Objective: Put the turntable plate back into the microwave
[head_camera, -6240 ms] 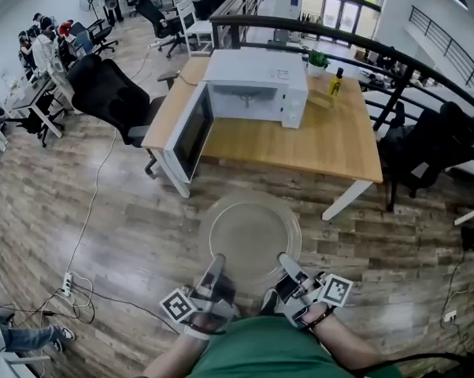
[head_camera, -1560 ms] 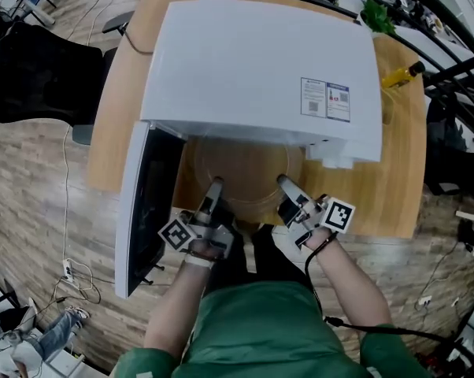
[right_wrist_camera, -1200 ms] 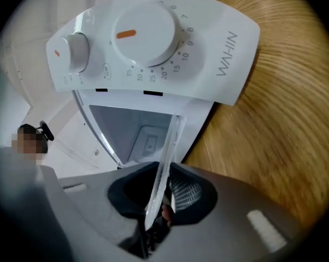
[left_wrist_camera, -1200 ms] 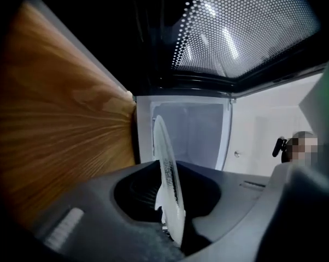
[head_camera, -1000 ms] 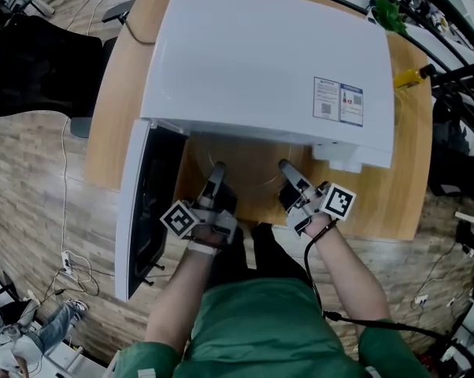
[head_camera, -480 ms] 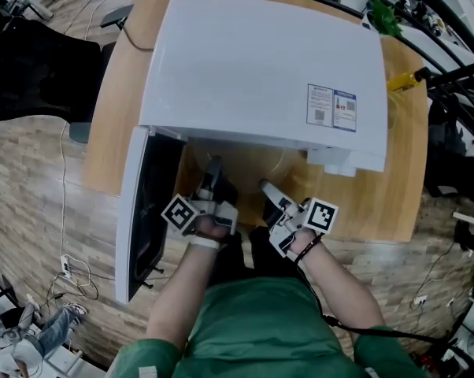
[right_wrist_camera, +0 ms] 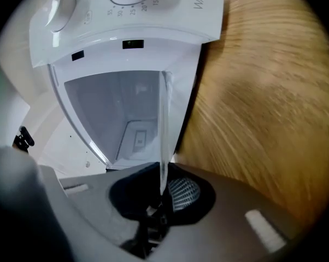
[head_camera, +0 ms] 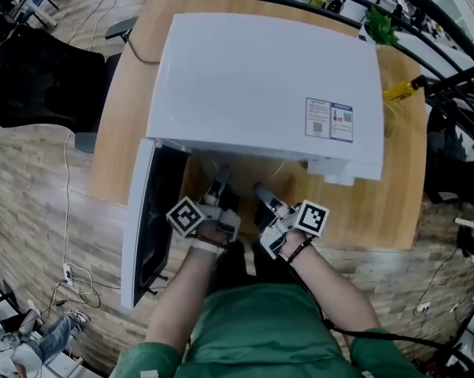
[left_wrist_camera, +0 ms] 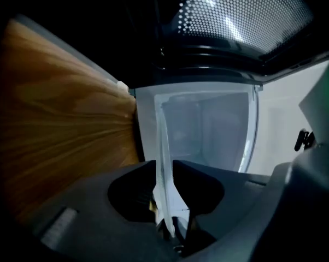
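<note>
At the front edge of the light wooden table, inside the open white microwave oven: a round clear glass turntable plate, further in than a second ago. The left gripper clamps its rim. The right gripper, shifted leftward, has just been closing its jaws on the rim. Seating the plate likely remains.

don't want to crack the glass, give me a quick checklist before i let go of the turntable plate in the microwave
1. Microwave door open: ok, swung wide.
2. Left gripper on the turntable plate: ok, jaws shut on its rim.
3. Right gripper on the rim: ok, the rim is between its jaws, which have just been closing.
4. Plate fully inside the cavity: not ok, its near edge shows outside in the head view.
5. Plate seated on its hub: cannot tell, hidden under the microwave top.
</note>
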{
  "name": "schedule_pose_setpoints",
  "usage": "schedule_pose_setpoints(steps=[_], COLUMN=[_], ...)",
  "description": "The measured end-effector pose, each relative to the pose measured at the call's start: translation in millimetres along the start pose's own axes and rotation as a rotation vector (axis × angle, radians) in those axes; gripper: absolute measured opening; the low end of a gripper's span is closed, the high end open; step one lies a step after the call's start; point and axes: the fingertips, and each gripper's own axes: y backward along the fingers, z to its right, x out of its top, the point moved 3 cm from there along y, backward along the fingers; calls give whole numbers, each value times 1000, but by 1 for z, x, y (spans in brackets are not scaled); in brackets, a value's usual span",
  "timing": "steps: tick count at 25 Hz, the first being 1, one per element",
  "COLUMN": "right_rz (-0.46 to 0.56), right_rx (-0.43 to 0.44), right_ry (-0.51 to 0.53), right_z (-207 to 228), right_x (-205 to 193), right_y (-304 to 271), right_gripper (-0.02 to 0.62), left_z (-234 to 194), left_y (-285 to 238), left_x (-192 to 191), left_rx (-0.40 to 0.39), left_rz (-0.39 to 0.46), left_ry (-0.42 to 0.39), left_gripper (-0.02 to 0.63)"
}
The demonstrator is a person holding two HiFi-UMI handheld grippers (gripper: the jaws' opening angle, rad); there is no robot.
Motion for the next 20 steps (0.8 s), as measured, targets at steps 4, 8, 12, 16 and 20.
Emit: schedule_pose_setpoints(steps=[4,8,12,16,20], right_rz=[14,20,36,54,26], right_rx=[2,-2,6,-7,-17], right_ry=[-5,-14,-24,-6,50], right_z=[0,0,-2,-3,-9], right_x=[5,10,15,21,19], right_y=[-7,-14,-21,-28,-30], right_gripper=[40,40,40,41,139], left_z=[2,4,0,1,-1], left_y=[11,22,29,20,12], left_x=[-14,-28,-31,-28,-22], left_rx=[9,38,111,100,106], left_rz=[-33,-79,-99,-66,-53], left_ry=[11,-6,-99,-44,-51], left_gripper=[117,114,43,37,32])
